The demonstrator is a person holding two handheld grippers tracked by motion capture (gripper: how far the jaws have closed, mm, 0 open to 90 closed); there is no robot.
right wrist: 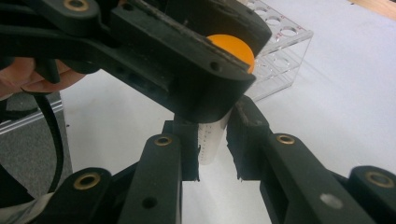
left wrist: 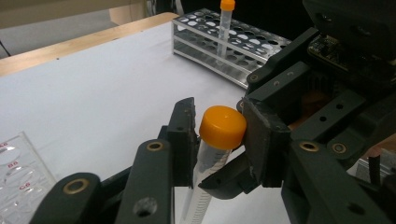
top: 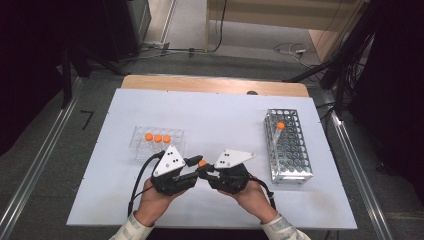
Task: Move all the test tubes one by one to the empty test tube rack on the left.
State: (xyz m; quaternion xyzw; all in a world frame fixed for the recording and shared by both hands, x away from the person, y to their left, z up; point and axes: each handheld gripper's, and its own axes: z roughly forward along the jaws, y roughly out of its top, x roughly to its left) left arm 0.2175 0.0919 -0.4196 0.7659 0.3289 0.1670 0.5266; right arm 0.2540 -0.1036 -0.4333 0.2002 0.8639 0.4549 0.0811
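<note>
looks like a handoff in the middle of the frame, low down. the right gripper [top: 207, 170] is clamped on the tube [left wrist: 212, 158] body, and the left gripper [top: 196, 161] is pinched on its orange cap [left wrist: 222, 127]. next move, i'd guess: twist the cap or let one side go, then head for the metal rack [top: 289, 145] at right, keeping it upright.
</note>
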